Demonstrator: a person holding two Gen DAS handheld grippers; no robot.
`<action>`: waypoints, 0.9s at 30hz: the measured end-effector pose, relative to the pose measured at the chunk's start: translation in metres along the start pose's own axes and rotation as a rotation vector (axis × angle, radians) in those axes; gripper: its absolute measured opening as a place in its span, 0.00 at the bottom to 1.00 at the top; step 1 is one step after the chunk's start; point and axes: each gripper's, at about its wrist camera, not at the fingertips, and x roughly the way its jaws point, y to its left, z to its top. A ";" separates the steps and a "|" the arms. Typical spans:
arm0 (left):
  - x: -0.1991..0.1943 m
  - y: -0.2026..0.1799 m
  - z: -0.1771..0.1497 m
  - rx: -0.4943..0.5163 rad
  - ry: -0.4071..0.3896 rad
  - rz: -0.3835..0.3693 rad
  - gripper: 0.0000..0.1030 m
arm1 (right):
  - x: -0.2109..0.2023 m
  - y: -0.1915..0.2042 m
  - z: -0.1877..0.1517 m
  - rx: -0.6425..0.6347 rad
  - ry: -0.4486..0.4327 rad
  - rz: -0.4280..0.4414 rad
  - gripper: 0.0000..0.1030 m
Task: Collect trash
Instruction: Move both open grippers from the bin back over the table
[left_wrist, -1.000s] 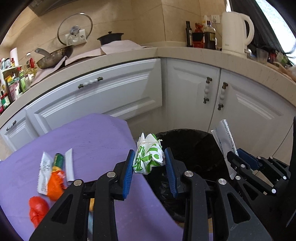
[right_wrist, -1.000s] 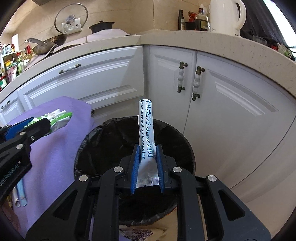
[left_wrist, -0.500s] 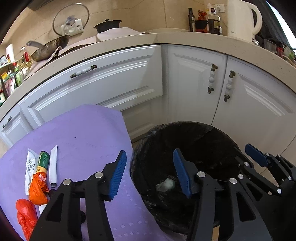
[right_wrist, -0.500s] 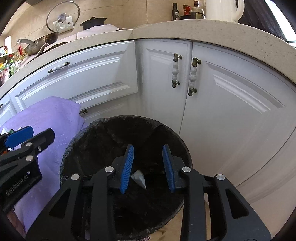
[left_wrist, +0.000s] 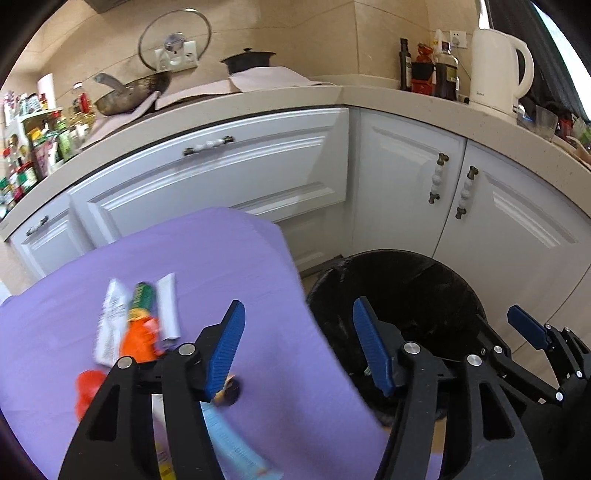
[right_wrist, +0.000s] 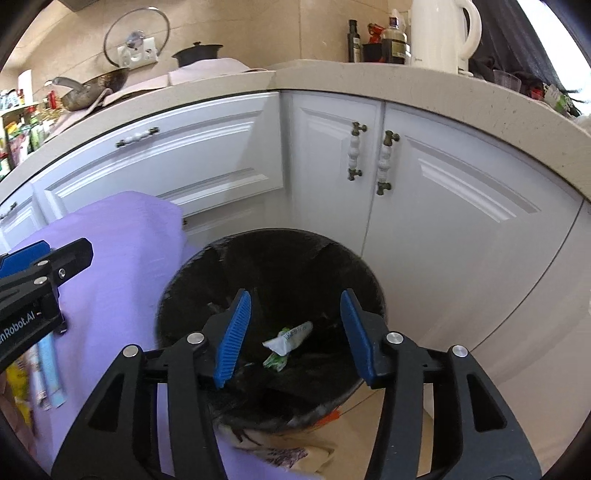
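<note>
A black-lined trash bin (right_wrist: 192, 280) (left_wrist: 458, 280) stands on the floor beside a table under a purple cloth (left_wrist: 236, 258). At the bin's bottom lie a white sachet (right_wrist: 291, 334) and a green-and-white wrapper (right_wrist: 275, 362). My right gripper (right_wrist: 295, 336) hangs over the bin, jaws opening, nothing between them. My left gripper (left_wrist: 299, 350) is over the cloth's right edge by the bin, jaws opening and empty. On the cloth to its left lie a white sachet (left_wrist: 109, 321), a green-and-orange packet (left_wrist: 140, 321), a white strip (left_wrist: 168, 306) and a red wrapper (left_wrist: 86, 391).
White cabinet doors (right_wrist: 424, 206) and a drawer front (left_wrist: 221, 177) stand close behind the bin under a beige counter (right_wrist: 369, 79) with a kettle (left_wrist: 498, 74), bottles and a pan. More packets (right_wrist: 44, 365) lie on the cloth under the left gripper. Crumpled paper (right_wrist: 295, 448) lies by the bin's base.
Both grippers opened and dropped their loads into the bin: the left its green-and-white wrapper, the right its long white sachet. Both then drew back; the left swung towards the purple cloth.
</note>
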 end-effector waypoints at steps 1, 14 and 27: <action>-0.006 0.005 -0.003 -0.004 -0.003 0.004 0.58 | -0.007 0.005 -0.002 -0.002 -0.001 0.009 0.48; -0.072 0.105 -0.055 -0.090 -0.001 0.138 0.61 | -0.075 0.088 -0.035 -0.084 -0.023 0.147 0.49; -0.099 0.198 -0.116 -0.199 0.044 0.297 0.63 | -0.099 0.173 -0.061 -0.230 0.017 0.280 0.49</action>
